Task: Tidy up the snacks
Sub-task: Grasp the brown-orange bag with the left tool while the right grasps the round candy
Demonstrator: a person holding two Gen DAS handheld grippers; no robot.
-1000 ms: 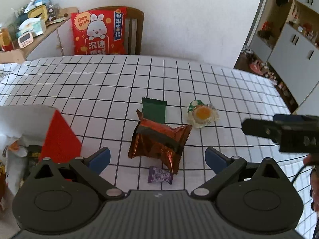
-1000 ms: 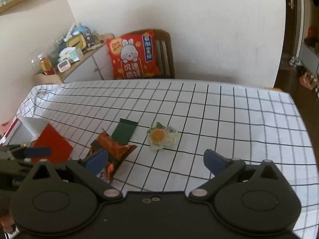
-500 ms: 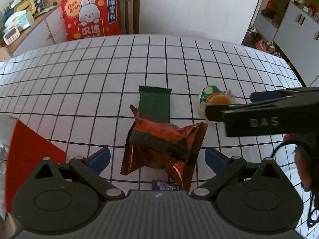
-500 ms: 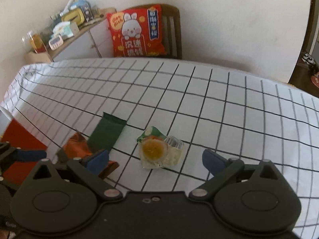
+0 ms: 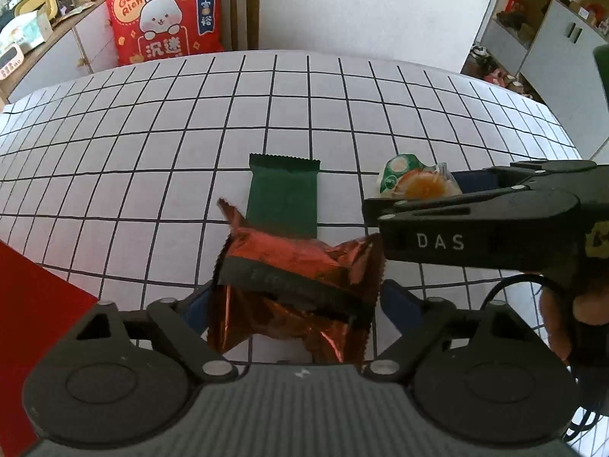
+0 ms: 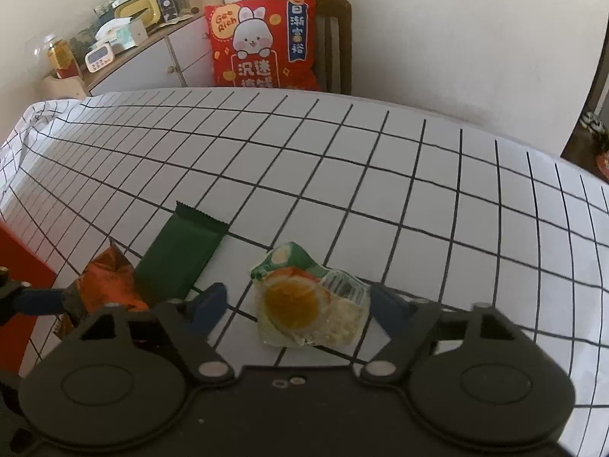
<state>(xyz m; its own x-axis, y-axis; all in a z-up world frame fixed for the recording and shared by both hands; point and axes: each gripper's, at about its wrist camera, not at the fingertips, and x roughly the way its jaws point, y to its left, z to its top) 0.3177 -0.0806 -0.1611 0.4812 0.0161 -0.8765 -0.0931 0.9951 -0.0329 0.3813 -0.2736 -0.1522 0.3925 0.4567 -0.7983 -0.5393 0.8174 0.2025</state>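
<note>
A copper-orange foil snack bag (image 5: 297, 289) lies crumpled on the checked tablecloth. My left gripper (image 5: 297, 304) straddles it, jaws closing, and the blue pads sit right at the bag's two ends without visibly squeezing it. A clear packet with an orange yolk-like centre (image 6: 304, 304) lies between the fingers of my right gripper (image 6: 297, 304). Its jaws are closing too: the right pad is at the packet's edge and a gap remains on the left. In the left wrist view the same packet (image 5: 418, 186) shows behind the right gripper's side. A flat dark green packet (image 5: 283, 198) (image 6: 182, 255) lies just beyond both.
A red box flap (image 5: 30, 323) (image 6: 19, 259) stands at the table's left edge. A chair with a red rabbit cushion (image 5: 163, 19) (image 6: 262, 42) is behind the table, beside a cluttered sideboard (image 6: 125, 38). A hand (image 5: 559, 304) holds the right gripper.
Both grippers have come down and forward over their snacks, and both pairs of jaws have narrowed. The small purple candy has slipped out of the left wrist view.
</note>
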